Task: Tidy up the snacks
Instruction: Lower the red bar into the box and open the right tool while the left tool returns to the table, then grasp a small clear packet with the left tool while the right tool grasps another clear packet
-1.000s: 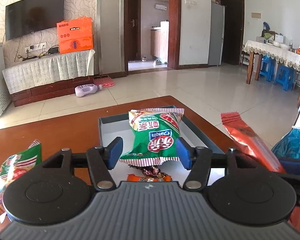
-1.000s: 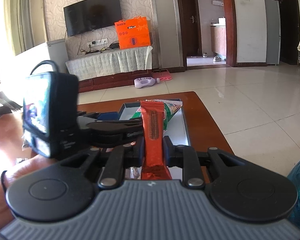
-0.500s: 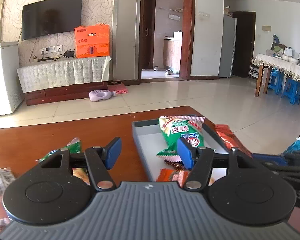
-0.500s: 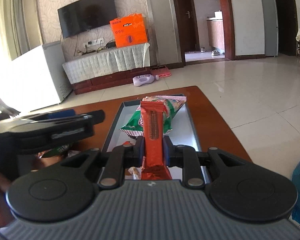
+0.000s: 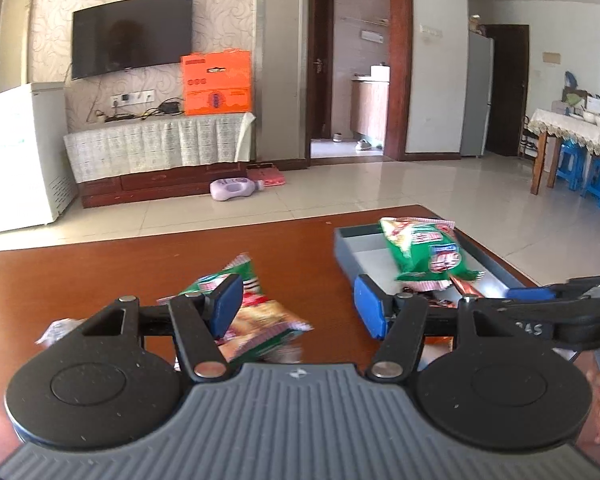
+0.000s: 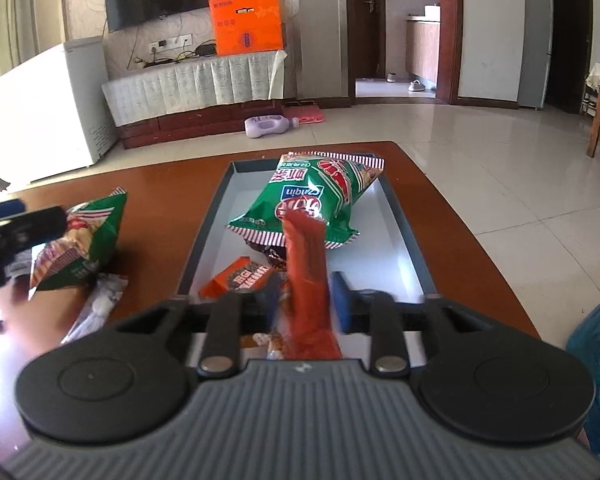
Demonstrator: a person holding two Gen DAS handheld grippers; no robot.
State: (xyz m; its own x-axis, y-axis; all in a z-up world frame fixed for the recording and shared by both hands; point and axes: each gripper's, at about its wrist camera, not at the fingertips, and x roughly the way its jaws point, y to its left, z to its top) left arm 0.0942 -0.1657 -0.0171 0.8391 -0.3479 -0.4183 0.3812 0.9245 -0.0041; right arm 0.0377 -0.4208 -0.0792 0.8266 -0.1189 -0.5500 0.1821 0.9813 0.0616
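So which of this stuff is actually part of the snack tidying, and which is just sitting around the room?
Part of the job:
- grey tray
- green chip bag in the tray
- red stick pack, just let go between the right gripper's opening jaws
- second green bag on the table

Just lying about:
- orange box
- purple bottle

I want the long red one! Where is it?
In the right wrist view, the long red snack packet sits between the right gripper's just-opened jaws, over the grey tray, its tip against the green crisp bag.

Right gripper [image 6: 305,300] just opened, releasing red packet [image 6: 306,276] over tray [image 6: 400,220].
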